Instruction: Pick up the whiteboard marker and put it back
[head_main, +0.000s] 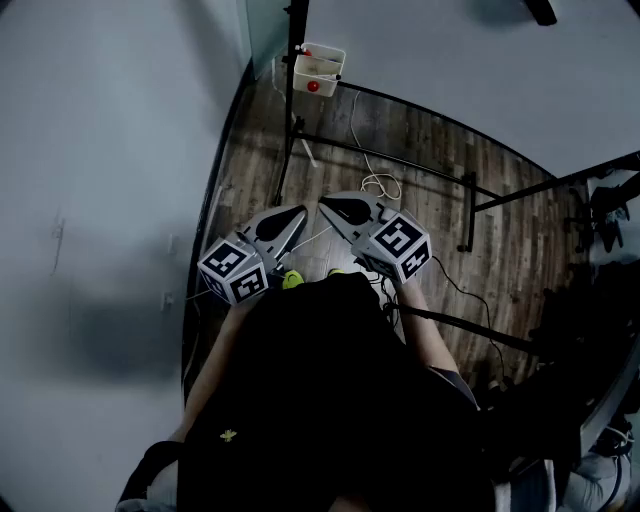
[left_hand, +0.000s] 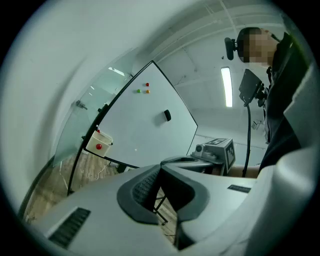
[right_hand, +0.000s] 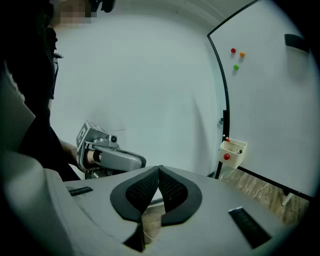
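A small white box (head_main: 319, 68) with a red magnet on its front hangs on the whiteboard's (head_main: 450, 60) left frame. Thin marker-like sticks poke out of this box (right_hand: 232, 150), one of them red-capped; they are too small to tell apart. Both grippers are held close together at chest height, well short of the board. My left gripper (head_main: 303, 210) is shut and empty, its tips meeting in its own view (left_hand: 161, 166). My right gripper (head_main: 322, 204) is also shut with nothing between its pads (right_hand: 159, 168). The tips of the two grippers nearly touch each other.
The whiteboard (left_hand: 150, 130) carries a black eraser (left_hand: 167, 116) and three small coloured magnets (left_hand: 147, 85). Its black stand legs (head_main: 468, 210) and loose cables (head_main: 380, 185) lie on the wooden floor. A pale wall (head_main: 100, 200) runs along the left.
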